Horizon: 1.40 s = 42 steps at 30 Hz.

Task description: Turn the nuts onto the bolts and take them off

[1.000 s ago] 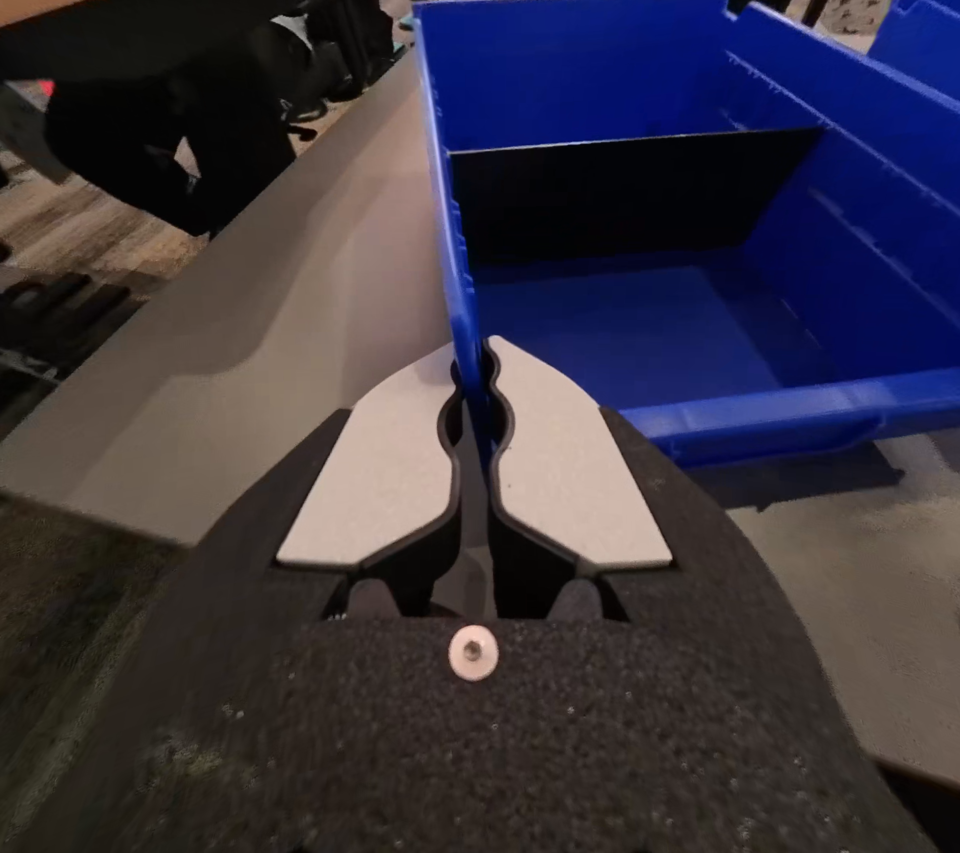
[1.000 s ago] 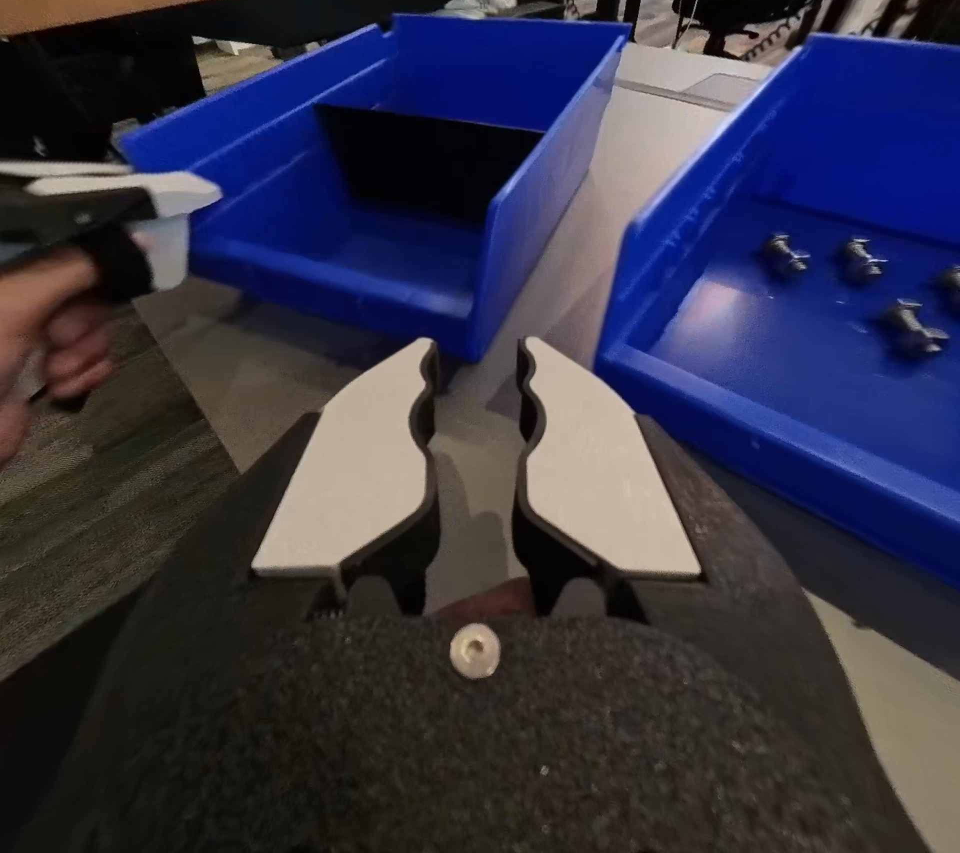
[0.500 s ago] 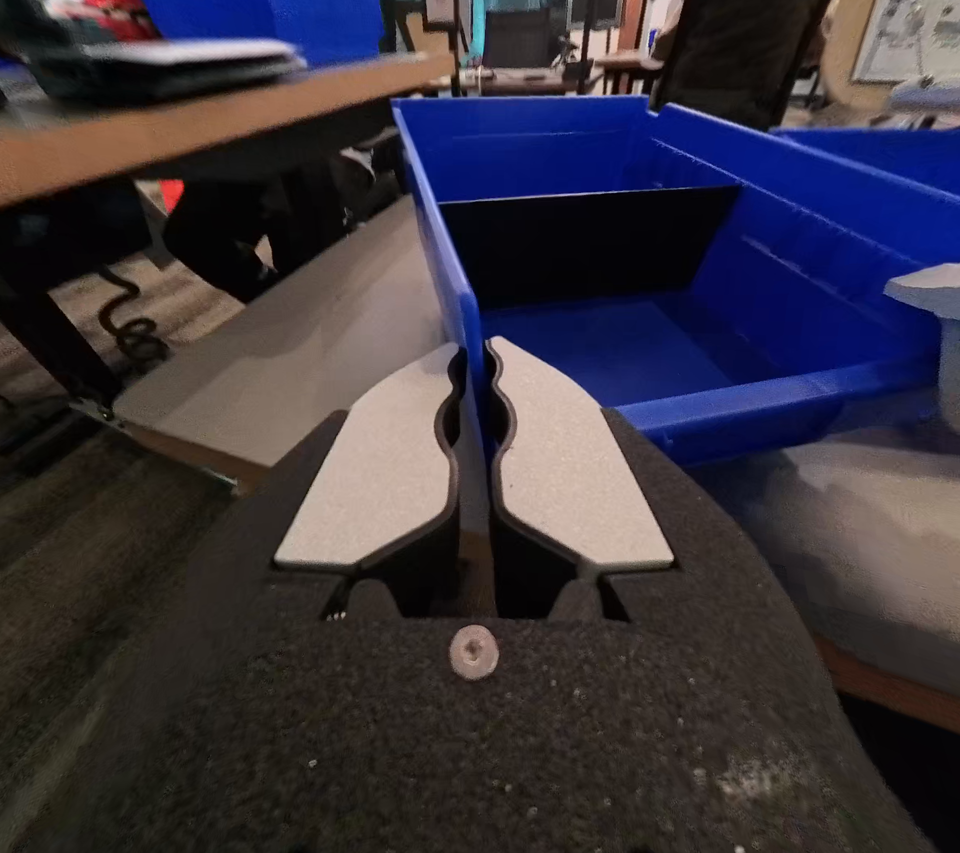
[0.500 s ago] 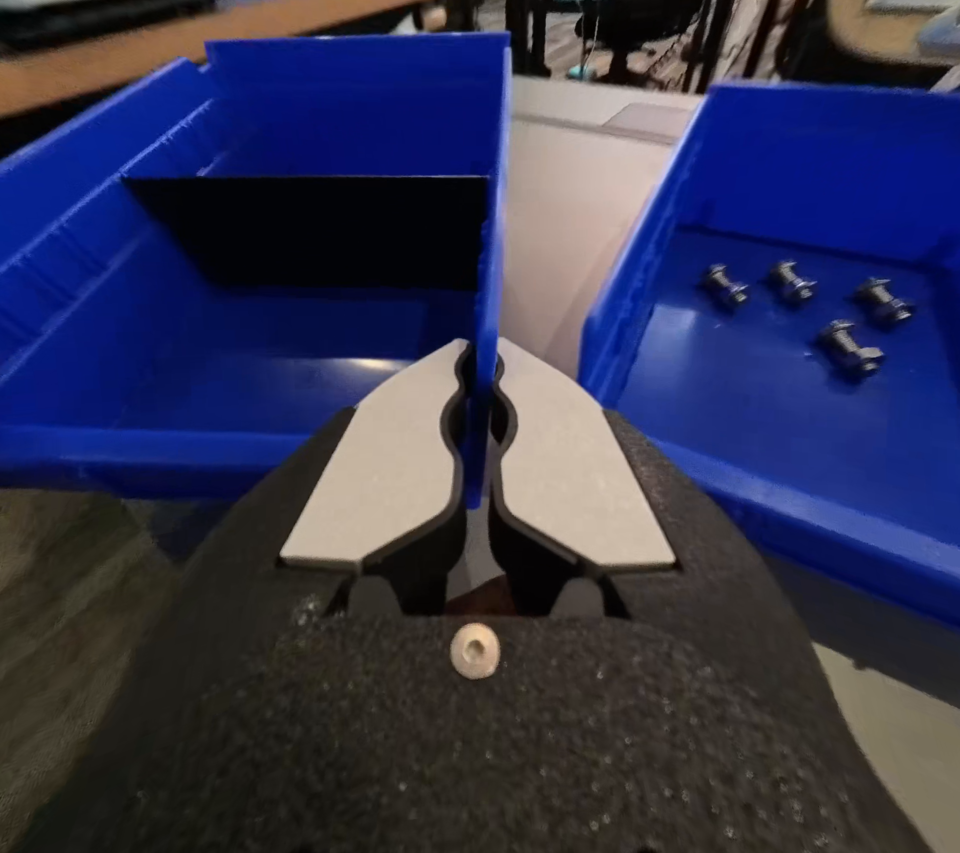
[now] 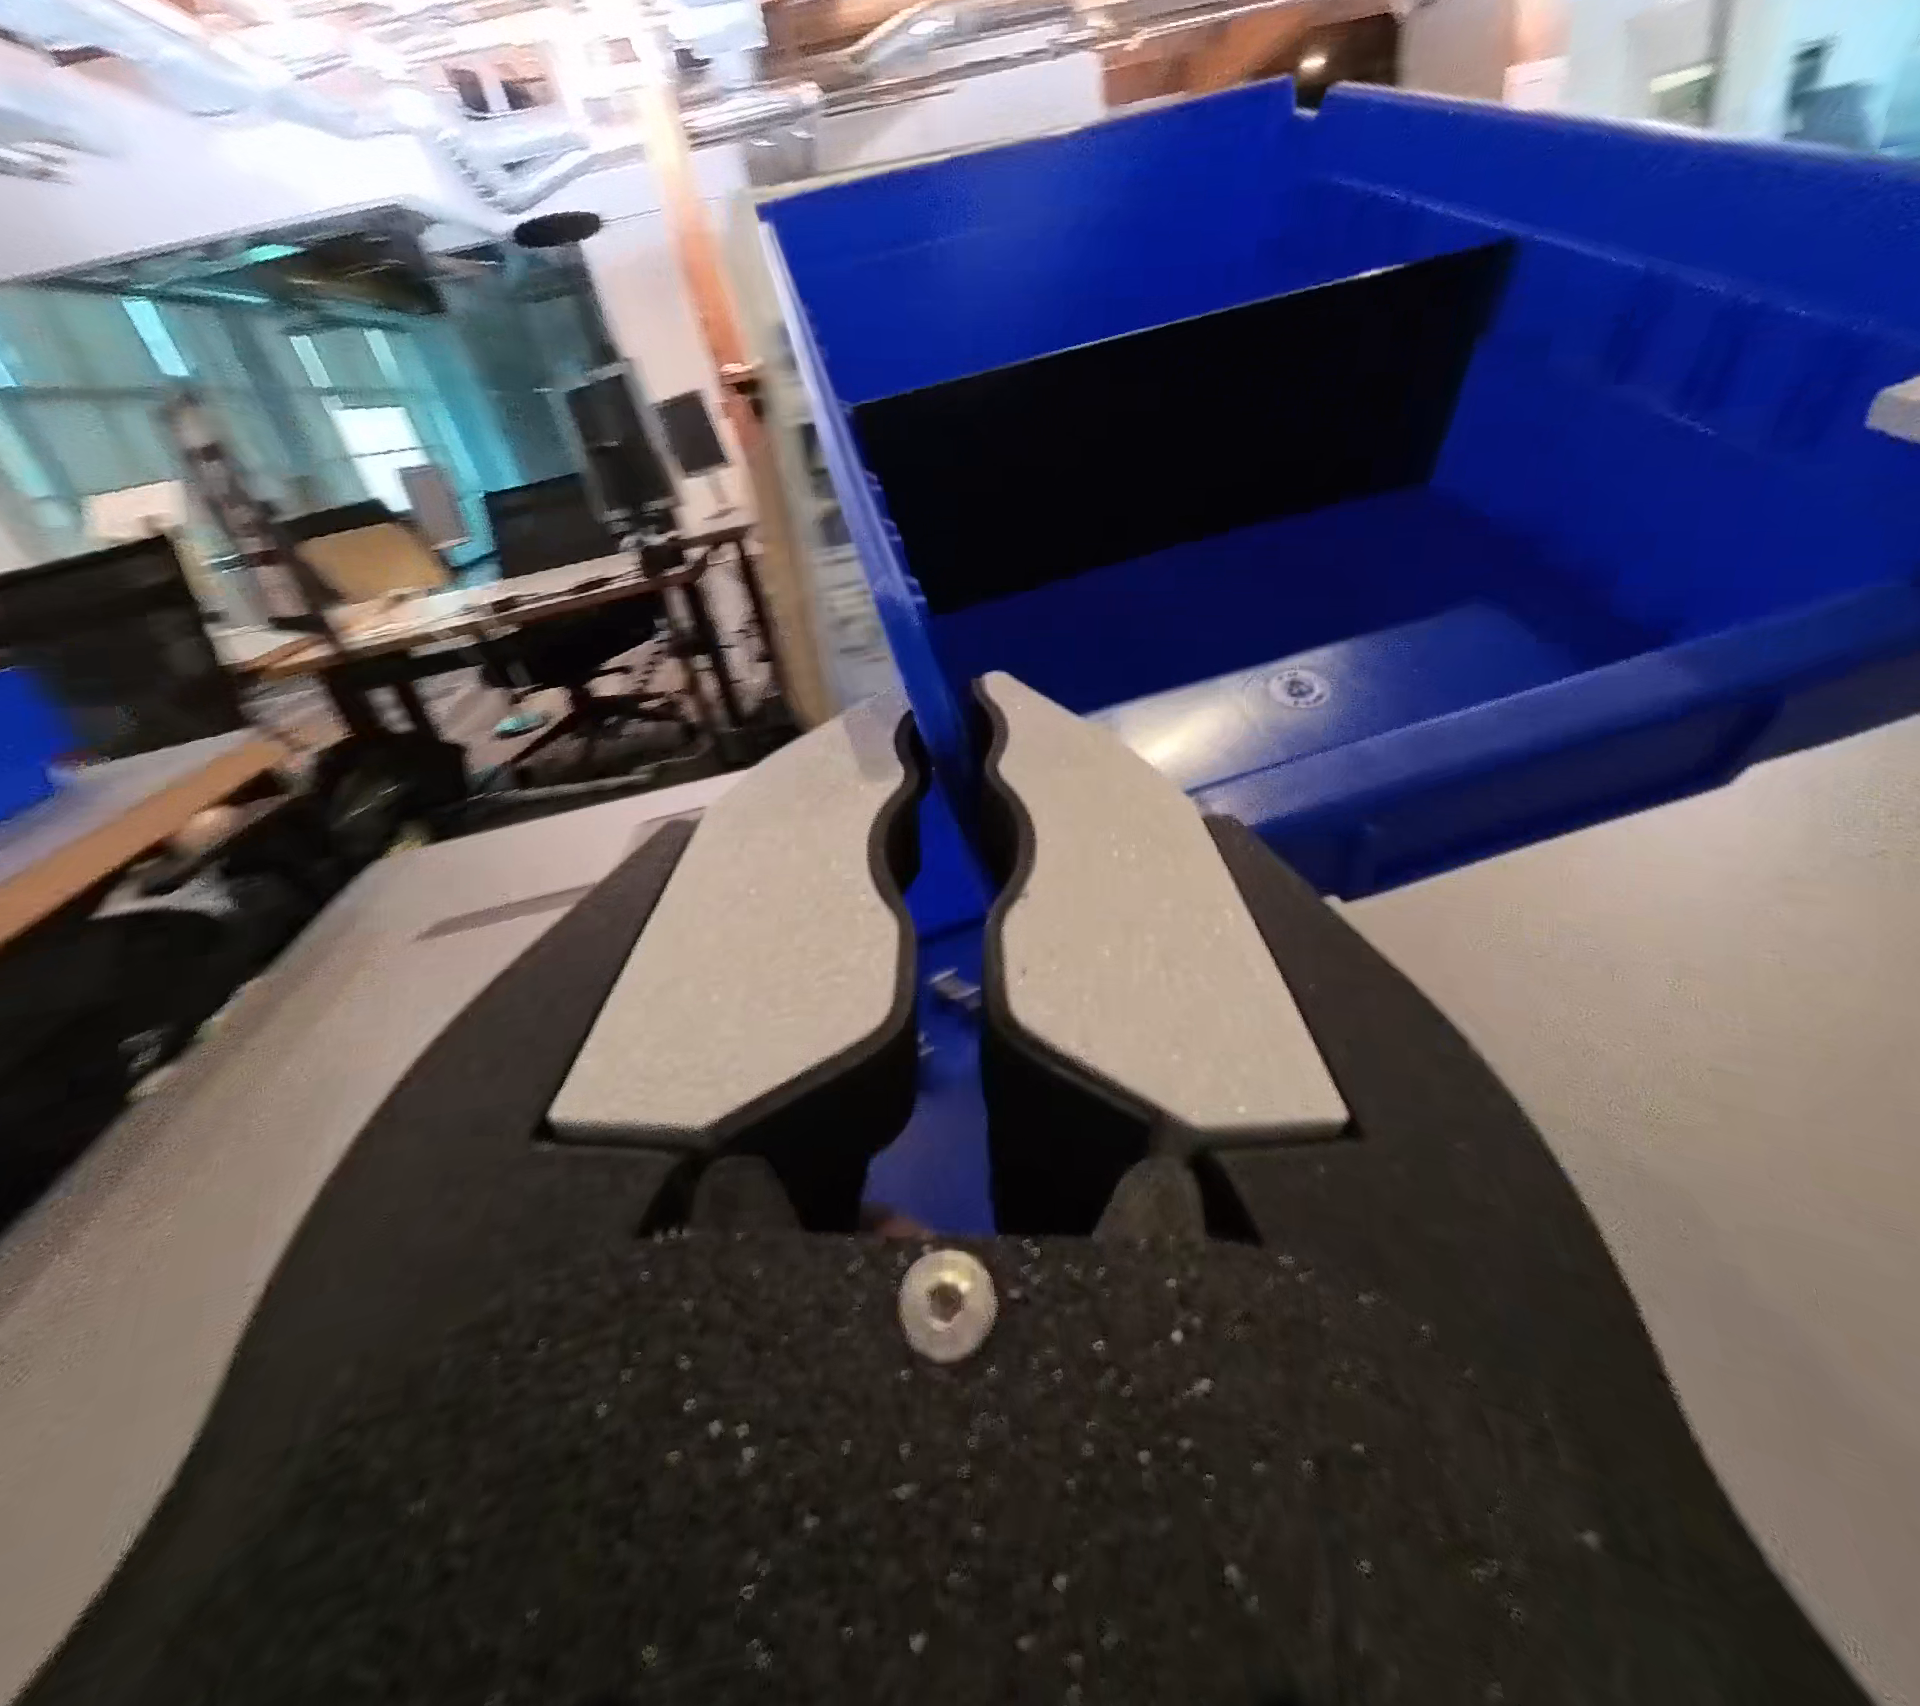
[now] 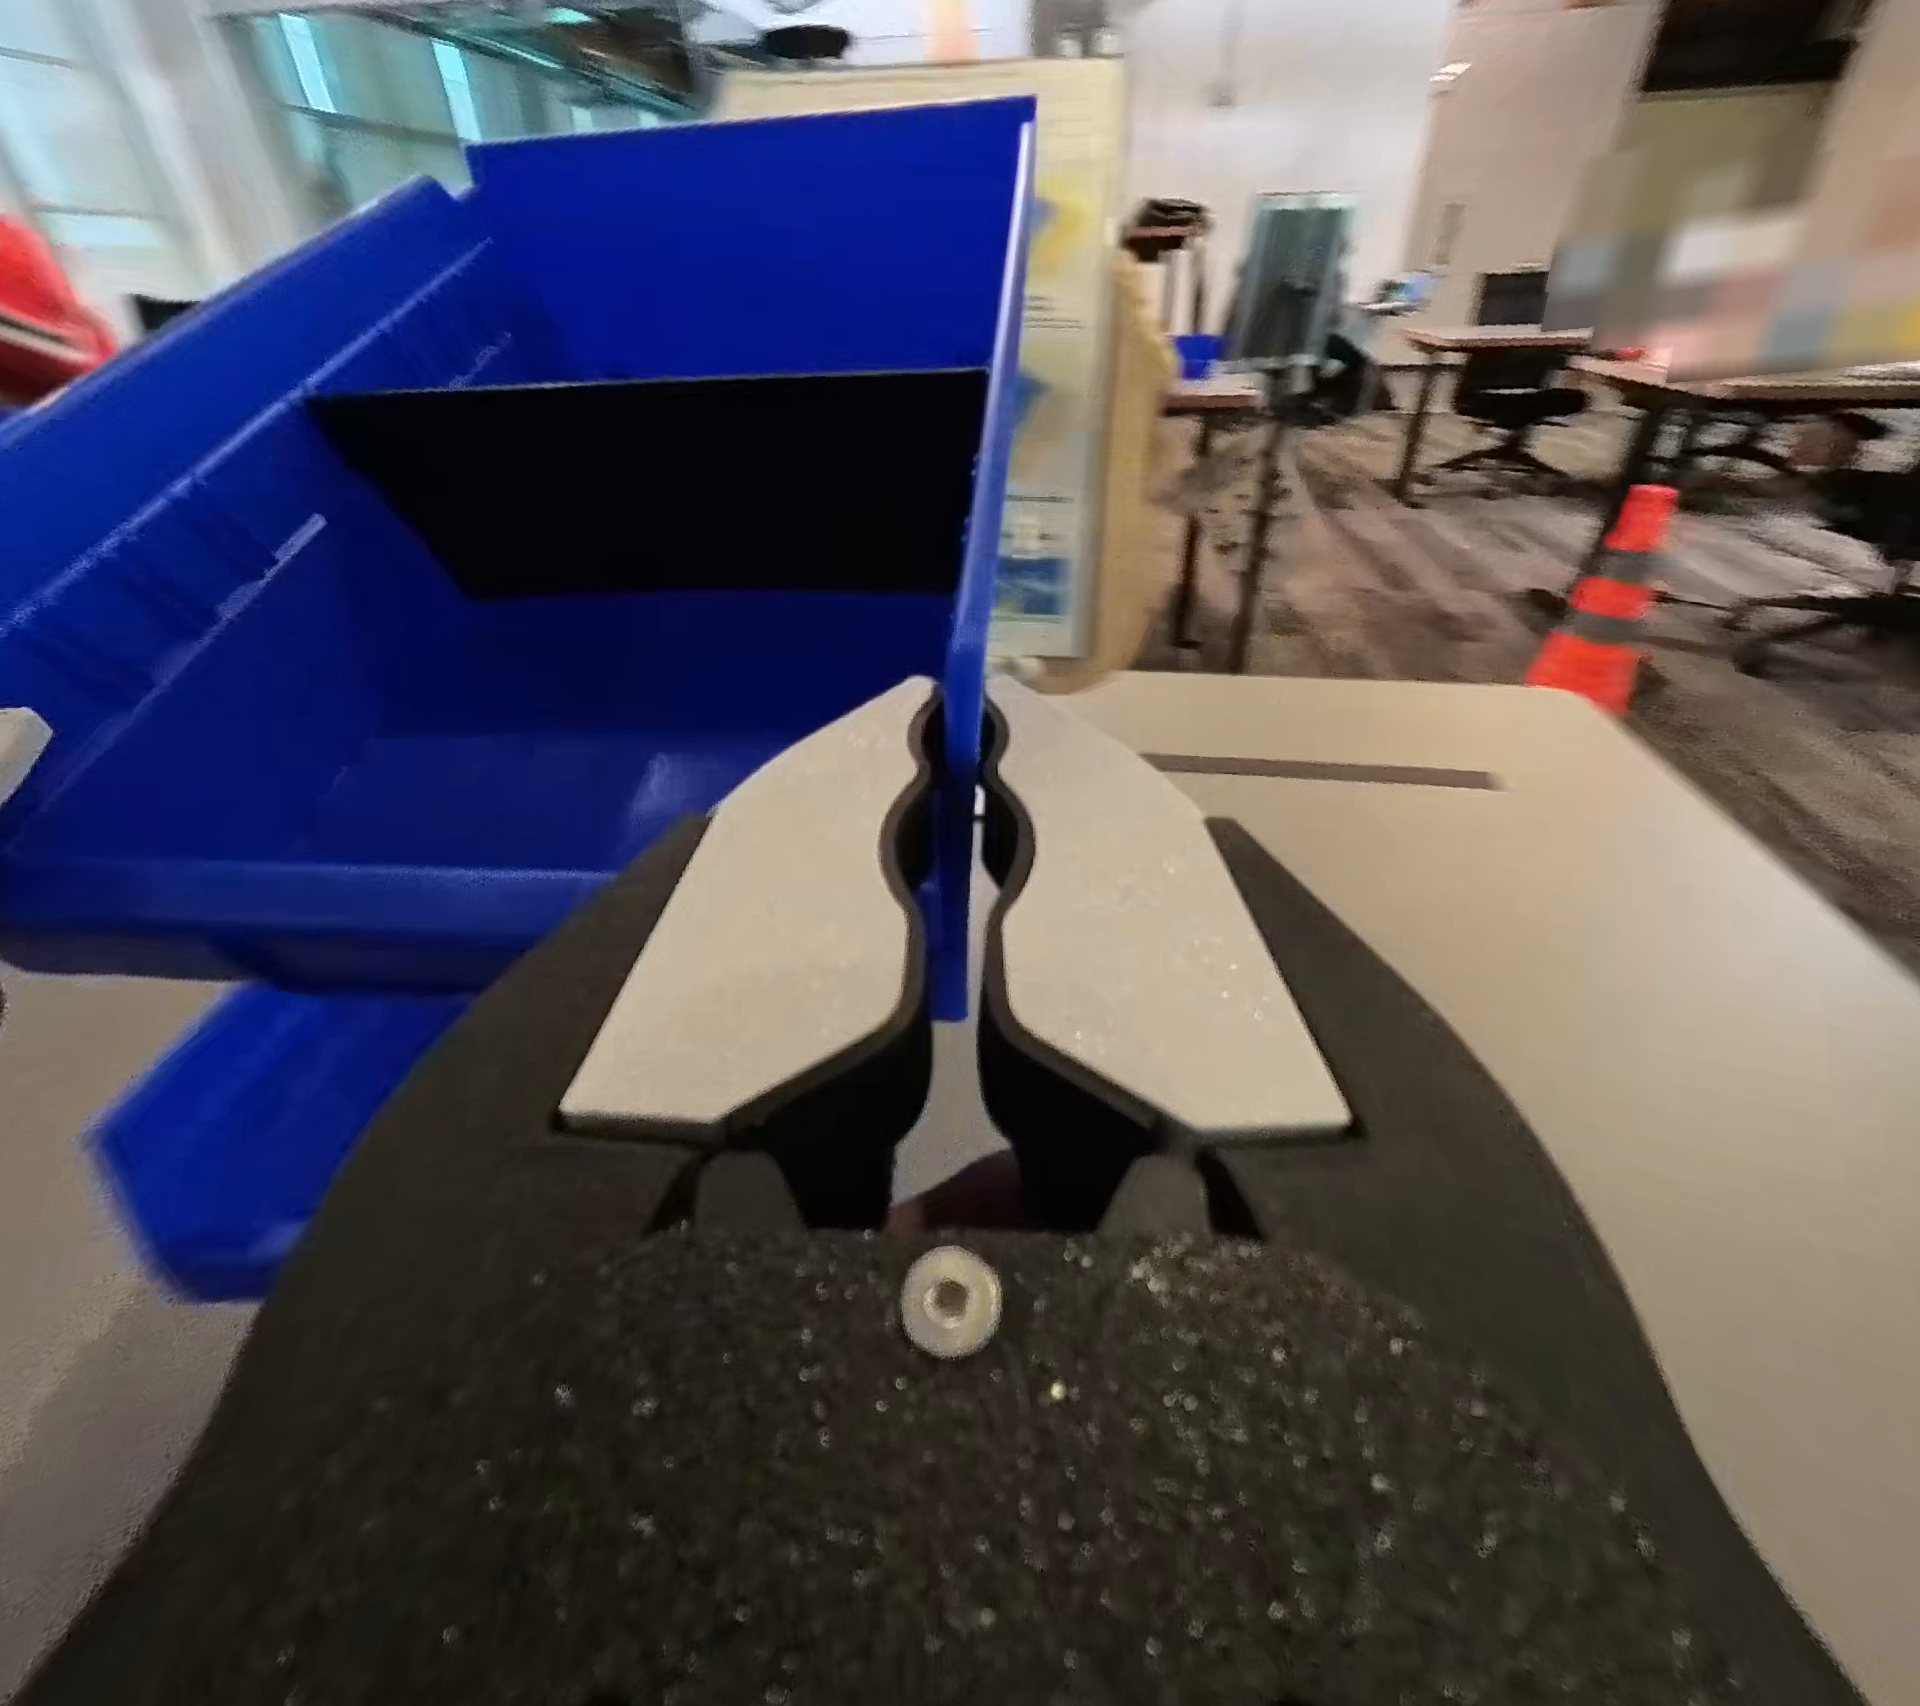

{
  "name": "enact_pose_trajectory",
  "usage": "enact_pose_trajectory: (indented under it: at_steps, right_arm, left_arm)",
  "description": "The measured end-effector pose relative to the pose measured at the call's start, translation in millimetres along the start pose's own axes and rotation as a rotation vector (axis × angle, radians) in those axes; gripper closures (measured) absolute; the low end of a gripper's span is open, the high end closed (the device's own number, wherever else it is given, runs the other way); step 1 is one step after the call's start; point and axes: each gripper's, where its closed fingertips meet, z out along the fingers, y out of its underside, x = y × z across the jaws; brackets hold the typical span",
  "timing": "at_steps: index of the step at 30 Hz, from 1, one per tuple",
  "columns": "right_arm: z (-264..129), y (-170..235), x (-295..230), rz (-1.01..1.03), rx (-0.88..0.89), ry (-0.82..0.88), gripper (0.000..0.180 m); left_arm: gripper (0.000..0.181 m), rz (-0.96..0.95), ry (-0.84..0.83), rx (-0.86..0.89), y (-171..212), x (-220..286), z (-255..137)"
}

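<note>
A blue plastic bin (image 5: 1091, 274) with a black divider (image 5: 1143, 461) across it is held up off the grey table, tilted. My left gripper (image 5: 951, 711) is shut on the bin's left side wall near its front corner. My right gripper (image 6: 961, 700) is shut on the bin's (image 6: 727, 254) right side wall. Each gripper's tip shows at the edge of the other's view: the right one (image 5: 1896, 415), the left one (image 6: 16, 737). The front compartment looks empty. No nuts or bolts show in either view.
The grey table (image 5: 1610, 1033) lies below the bin and also shows in the right wrist view (image 6: 1558, 929). A blurred blue shape (image 6: 208, 1137) sits under the bin's front. An orange cone (image 6: 1605, 607), desks and chairs stand on the floor beyond. The left gripper's tips are roughly 20 centimeters from the right gripper's. The left tips stand about 20 centimeters off the blurred blue shape (image 6: 208, 1137).
My right gripper closed on the bin's right wall. Both grippers then raised and tilted the bin off the table. The second bin with bolted nuts has left the right view.
</note>
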Motion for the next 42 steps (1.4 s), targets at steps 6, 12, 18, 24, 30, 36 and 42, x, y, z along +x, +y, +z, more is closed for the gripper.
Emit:
enact_pose_trajectory:
  at_steps: [6, 12, 18, 24, 30, 36, 42]
  right_arm:
    - [-13.0, 38.8, 185.0, -0.020, -0.143, 0.217, 0.177]
    - [-24.6, 125.8, 293.4, 0.059, -0.319, 0.265, 0.177]
    - [-25.0, 177.2, 320.0, 0.129, -0.396, 0.231, 0.177]
    - [-23.8, 187.5, 332.7, 0.137, -0.403, 0.231, 0.177]
    - [-25.0, 197.6, 332.9, 0.111, -0.419, 0.235, 0.177]
    - [-23.0, 198.5, 335.7, 0.105, -0.463, 0.217, 0.177]
    - [-20.4, 198.8, 340.1, 0.091, -0.475, 0.214, 0.176]
  left_arm:
    - [0.175, -0.106, 0.194, -0.081, 32.4, 184.6, 69.7]
    - [0.175, -0.113, 0.273, -0.236, 96.2, 302.9, 86.7]
    - [0.174, -0.022, 0.291, -0.334, 126.3, 332.9, 89.1]
    - [0.172, 0.028, 0.303, -0.369, 137.6, 347.0, 82.9]
    - [0.170, -0.010, 0.338, -0.442, 147.2, 349.3, 84.2]
    - [0.152, -0.020, 0.404, -0.499, 151.9, 361.4, 73.6]
    - [0.155, -0.008, 0.424, -0.525, 151.3, 363.8, 71.4]
